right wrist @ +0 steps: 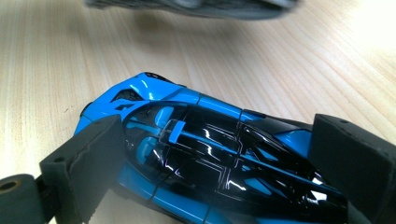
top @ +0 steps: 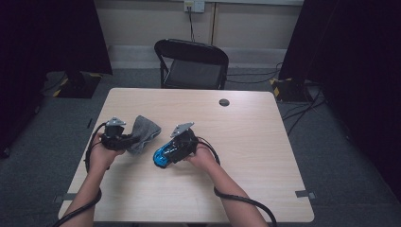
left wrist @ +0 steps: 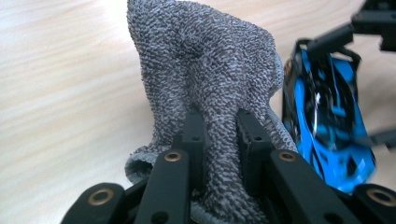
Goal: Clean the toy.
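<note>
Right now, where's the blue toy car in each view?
High view: the blue toy car sits left of centre on the table, in the right claw.
Left gripper view: right edge, beside the grey cloth that the left claw pinches.
Right gripper view: centre and bottom, between that claw's pads.
Shared landmark: the grey cloth, blurred along the right gripper view's top edge.

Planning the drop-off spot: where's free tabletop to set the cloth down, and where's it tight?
Free: the table's whole right half, from the right gripper to the right edge, and the far strip by the dark round hole. The near edge between the forearms is bare too. Crowded: left-centre, where the left gripper pinches the grey cloth beside the blue toy car.
</note>
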Available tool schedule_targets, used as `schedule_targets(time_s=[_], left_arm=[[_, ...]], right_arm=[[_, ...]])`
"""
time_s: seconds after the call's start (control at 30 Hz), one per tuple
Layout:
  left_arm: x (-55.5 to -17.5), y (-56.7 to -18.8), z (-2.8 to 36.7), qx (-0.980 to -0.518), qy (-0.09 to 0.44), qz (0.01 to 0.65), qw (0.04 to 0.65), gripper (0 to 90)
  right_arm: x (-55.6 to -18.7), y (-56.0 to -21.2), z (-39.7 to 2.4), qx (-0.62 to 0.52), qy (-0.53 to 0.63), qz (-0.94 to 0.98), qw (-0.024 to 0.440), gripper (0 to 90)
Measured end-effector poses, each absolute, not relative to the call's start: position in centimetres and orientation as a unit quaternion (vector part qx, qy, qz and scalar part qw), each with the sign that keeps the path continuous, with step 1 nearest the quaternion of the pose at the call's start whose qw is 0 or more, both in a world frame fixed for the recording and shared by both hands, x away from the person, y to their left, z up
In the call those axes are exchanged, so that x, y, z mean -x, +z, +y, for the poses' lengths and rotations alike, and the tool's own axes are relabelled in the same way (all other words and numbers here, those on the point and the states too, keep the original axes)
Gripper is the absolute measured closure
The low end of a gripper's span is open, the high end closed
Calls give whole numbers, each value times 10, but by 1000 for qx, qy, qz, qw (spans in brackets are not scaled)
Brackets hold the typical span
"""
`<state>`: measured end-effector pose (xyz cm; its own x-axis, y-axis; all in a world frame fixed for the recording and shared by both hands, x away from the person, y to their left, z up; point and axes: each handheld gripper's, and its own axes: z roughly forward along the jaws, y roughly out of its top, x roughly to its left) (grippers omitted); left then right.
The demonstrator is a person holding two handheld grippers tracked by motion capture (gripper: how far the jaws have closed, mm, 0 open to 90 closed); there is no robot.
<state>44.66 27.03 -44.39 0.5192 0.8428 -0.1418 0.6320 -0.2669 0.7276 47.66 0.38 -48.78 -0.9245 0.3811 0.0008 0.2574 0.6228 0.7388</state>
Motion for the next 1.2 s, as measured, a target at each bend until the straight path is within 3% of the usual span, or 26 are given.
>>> schedule_targets(time_s=[0.67,0.93,1.2], left_arm=[[-498,-449,218,-801,144,445,373,762],[-505,-470,183,-836,129,413,338,761],[-506,-480,178,-841,114,408,336,761]], right_arm=[[-478,-487,4,-175,392,900,76,40],[-478,-487,4,-175,392,900,76,40],[-478,-487,4,-175,393,899,75,39]])
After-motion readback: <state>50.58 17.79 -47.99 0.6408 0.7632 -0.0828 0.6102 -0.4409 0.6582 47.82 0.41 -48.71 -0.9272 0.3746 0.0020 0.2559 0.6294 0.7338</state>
